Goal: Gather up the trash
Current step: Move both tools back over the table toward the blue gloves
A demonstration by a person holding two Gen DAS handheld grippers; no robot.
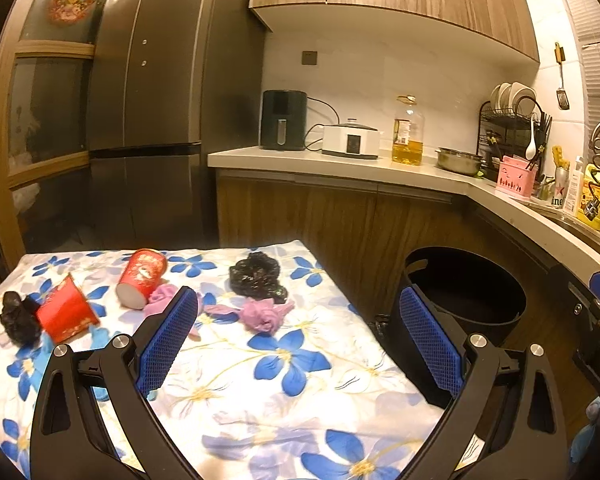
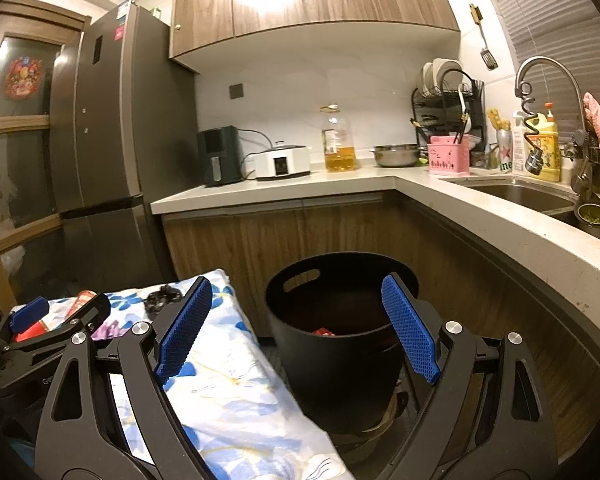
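Note:
Trash lies on a floral cloth (image 1: 260, 364): two tipped red paper cups (image 1: 142, 276) (image 1: 66, 312), two crumpled black bags (image 1: 258, 278) (image 1: 18, 318) and pink wads (image 1: 266, 314) (image 1: 166, 296). My left gripper (image 1: 298, 312) hovers open over the cloth's near right part, with nothing between its blue pads. A black bin (image 2: 336, 332) stands on the floor right of the cloth, a red scrap (image 2: 323, 332) inside. My right gripper (image 2: 300, 300) is open and empty in front of the bin. In the right wrist view the left gripper (image 2: 56, 312) shows at the left edge.
A counter (image 2: 380, 184) wraps behind and to the right, with an air fryer (image 1: 283, 119), cooker (image 1: 351, 140), oil bottle (image 1: 408, 132), steel bowl (image 1: 458, 160), dish rack (image 1: 508, 120) and sink (image 2: 528, 196). A tall fridge (image 1: 148, 96) stands left. Wooden cabinet doors (image 2: 284, 248) back the bin.

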